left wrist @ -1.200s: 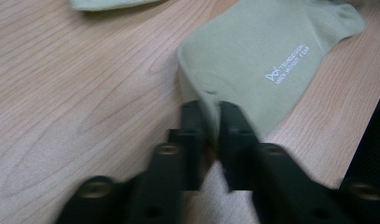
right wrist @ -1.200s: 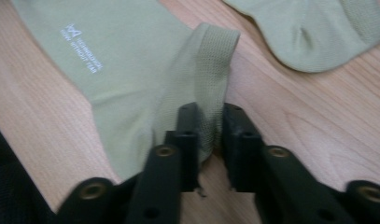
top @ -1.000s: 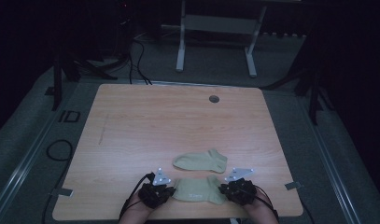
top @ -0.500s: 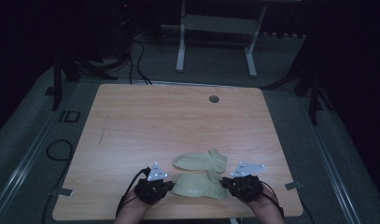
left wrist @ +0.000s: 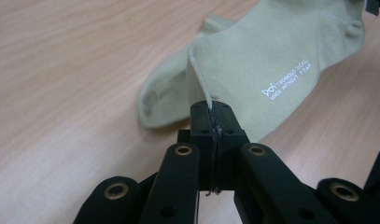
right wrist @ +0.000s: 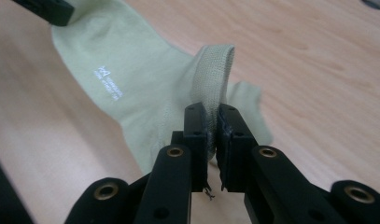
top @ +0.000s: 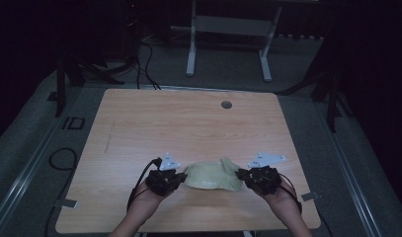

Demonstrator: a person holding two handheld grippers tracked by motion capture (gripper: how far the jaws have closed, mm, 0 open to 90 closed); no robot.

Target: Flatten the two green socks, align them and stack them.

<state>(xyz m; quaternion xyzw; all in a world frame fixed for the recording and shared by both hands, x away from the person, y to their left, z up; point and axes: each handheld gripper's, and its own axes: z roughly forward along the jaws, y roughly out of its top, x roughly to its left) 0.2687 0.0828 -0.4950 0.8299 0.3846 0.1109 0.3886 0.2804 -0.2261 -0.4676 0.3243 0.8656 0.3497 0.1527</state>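
The bench [top: 198, 123] is a light wood-grain top with rounded corners, and it is the brightest thing in a dark room. Near its far edge sits a small round grey grommet [top: 226, 104]. Beyond that edge, a white metal frame [top: 228, 29] stands on grey carpet [top: 297, 64]. Left of the bench, black cables [top: 60, 160] lie coiled on the floor beside a pale metal rail [top: 28, 163].
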